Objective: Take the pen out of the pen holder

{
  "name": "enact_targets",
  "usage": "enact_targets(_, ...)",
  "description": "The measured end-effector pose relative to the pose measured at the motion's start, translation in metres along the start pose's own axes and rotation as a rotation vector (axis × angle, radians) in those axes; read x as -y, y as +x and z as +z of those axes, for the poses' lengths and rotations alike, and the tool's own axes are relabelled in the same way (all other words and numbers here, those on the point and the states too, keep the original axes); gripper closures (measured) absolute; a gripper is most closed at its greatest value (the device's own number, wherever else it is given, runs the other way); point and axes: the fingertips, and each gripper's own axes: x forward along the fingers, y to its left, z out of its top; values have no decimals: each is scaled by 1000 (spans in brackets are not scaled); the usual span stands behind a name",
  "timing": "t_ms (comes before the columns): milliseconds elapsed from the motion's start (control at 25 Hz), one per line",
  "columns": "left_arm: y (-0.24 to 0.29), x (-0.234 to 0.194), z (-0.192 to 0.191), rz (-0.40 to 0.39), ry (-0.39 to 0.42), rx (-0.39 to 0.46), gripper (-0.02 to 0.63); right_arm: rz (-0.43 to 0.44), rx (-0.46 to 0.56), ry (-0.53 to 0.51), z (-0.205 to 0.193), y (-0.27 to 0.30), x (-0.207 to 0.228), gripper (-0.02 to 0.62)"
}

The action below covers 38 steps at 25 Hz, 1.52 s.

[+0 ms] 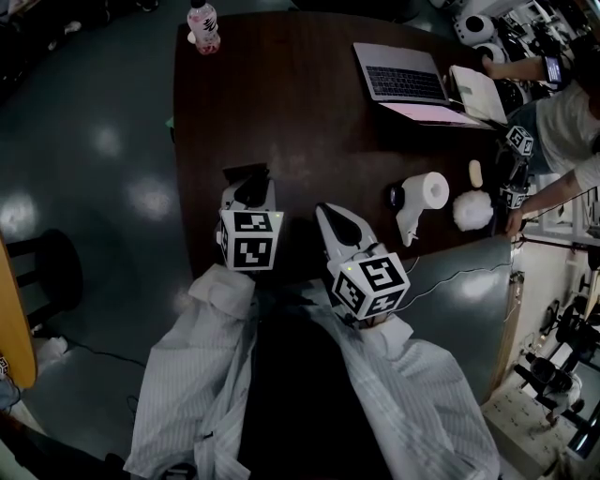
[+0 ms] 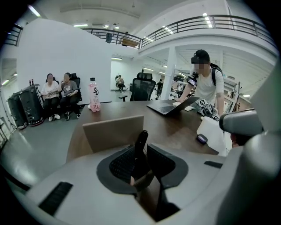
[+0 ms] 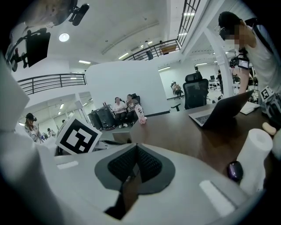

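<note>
In the left gripper view a dark pen [image 2: 140, 147] stands upright between the pads of my left gripper [image 2: 141, 154], which press on it from both sides. Just beyond the jaws stands the tan, box-like pen holder [image 2: 113, 132]. The head view shows the left gripper [image 1: 249, 186] at the table's near left with the holder [image 1: 246, 174] as a dark shape at its tip; the pen cannot be made out there. My right gripper [image 1: 328, 212] hovers beside it to the right. Its pads [image 3: 149, 165] meet at the tips with nothing between them, and the right gripper [image 3: 135, 151] has the holder [image 3: 118, 136] off to its left.
On the dark table [image 1: 300, 122] are a pink bottle [image 1: 203, 26] at the far edge, an open laptop [image 1: 403, 80], a notebook [image 1: 478, 94], a paper roll [image 1: 427, 192] and a mouse [image 1: 397, 197]. Another person [image 1: 572, 131] works at the right edge.
</note>
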Motion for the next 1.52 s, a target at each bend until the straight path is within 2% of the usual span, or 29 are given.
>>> enact_targets(80, -1, -2, 0, 9, 10, 4, 551, 0, 2, 2, 0, -2, 1, 594)
enact_targets(560, -22, -5, 3, 7, 9, 63, 558, 32, 12, -21, 4, 1, -8, 594)
enact_targets(800, -58, -22, 23, 5, -30, 162, 558, 59, 40, -52, 15, 7, -25, 594)
enact_targets(1200, -151, -53, 67, -39, -115, 394, 558, 74, 132, -121, 57, 14, -50, 594)
enact_targets(1520, -189, -60, 66, -49, -110, 441, 558, 136, 180, -173, 89, 31, -90, 594)
